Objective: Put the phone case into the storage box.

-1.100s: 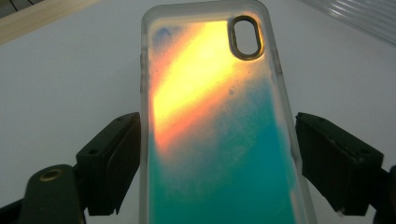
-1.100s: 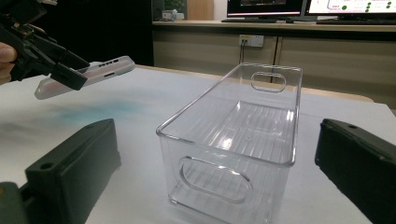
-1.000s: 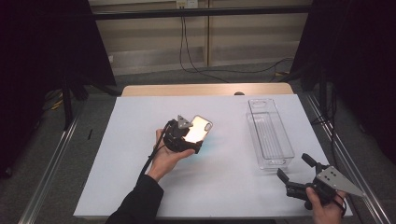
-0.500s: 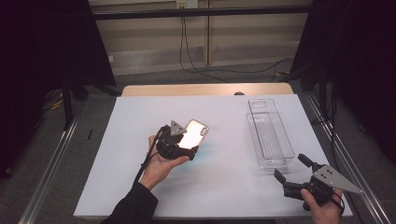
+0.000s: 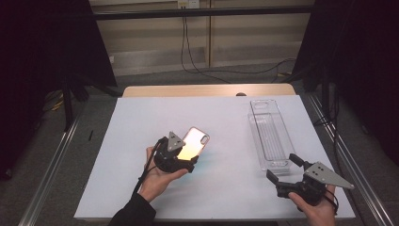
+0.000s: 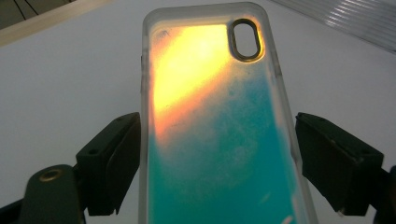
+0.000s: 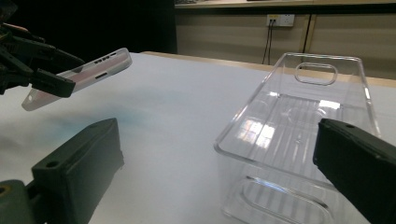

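Left gripper [image 5: 187,162] clamps a phone case [image 5: 193,143] by its long sides, raised above mid-surface [image 5: 131,127]; the left gripper view reveals its orange-to-teal back [image 6: 210,121]. Right gripper [image 5: 282,169], jaws wide and empty, sits near the front right corner, beside a clear tray [image 5: 270,134] along the right edge.

one phone case [image 5: 194,143], one clear tray [image 5: 269,134], two grippers
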`<state>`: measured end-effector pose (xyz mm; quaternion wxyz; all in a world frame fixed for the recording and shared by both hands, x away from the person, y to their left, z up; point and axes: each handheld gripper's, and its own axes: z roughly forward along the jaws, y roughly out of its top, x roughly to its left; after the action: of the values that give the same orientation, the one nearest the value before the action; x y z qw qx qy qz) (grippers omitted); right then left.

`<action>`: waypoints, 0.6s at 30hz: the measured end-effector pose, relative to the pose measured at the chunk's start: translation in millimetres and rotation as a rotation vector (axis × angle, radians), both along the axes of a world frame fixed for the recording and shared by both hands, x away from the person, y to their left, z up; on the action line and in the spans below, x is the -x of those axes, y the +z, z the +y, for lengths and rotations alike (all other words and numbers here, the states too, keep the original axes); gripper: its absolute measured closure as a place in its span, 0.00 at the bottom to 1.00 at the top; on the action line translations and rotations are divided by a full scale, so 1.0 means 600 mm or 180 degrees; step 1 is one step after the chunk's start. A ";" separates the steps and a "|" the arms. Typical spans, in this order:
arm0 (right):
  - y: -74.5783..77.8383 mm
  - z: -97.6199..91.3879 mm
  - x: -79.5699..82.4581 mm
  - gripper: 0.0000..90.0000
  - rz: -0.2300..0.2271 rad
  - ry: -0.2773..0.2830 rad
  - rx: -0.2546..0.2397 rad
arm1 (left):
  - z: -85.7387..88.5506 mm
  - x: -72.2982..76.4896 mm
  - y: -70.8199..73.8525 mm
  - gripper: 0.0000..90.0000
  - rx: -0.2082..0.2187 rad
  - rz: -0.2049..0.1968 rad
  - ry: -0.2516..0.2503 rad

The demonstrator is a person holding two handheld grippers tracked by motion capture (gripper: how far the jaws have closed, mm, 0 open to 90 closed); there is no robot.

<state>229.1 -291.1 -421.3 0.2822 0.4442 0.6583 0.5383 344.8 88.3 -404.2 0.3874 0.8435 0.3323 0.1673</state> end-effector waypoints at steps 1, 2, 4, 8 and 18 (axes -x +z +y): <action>0.002 0.004 -0.001 0.01 0.0012 0.0034 -0.0005 | 0.000 0.003 0.000 0.19 0.0020 -0.0011 0.0003; 0.004 0.006 -0.001 0.01 0.0009 0.0048 -0.0008 | 0.000 0.007 0.000 0.19 0.0016 -0.0029 0.0000; 0.007 0.015 -0.002 0.01 0.0025 0.0072 -0.0002 | 0.000 0.014 -0.001 0.19 0.0020 -0.0059 -0.0006; 0.011 0.034 -0.008 0.01 0.0076 0.0216 0.0049 | -0.004 0.024 -0.002 0.19 0.0020 -0.0069 -0.0041; 0.016 0.084 -0.032 0.06 0.0222 0.0469 -0.0141 | -0.013 0.043 -0.013 0.19 -0.0021 -0.0006 -0.0121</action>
<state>248.1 -240.8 -411.9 0.2087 0.4192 0.6865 0.5562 318.8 80.4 -411.7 0.3880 0.8508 0.3152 0.1619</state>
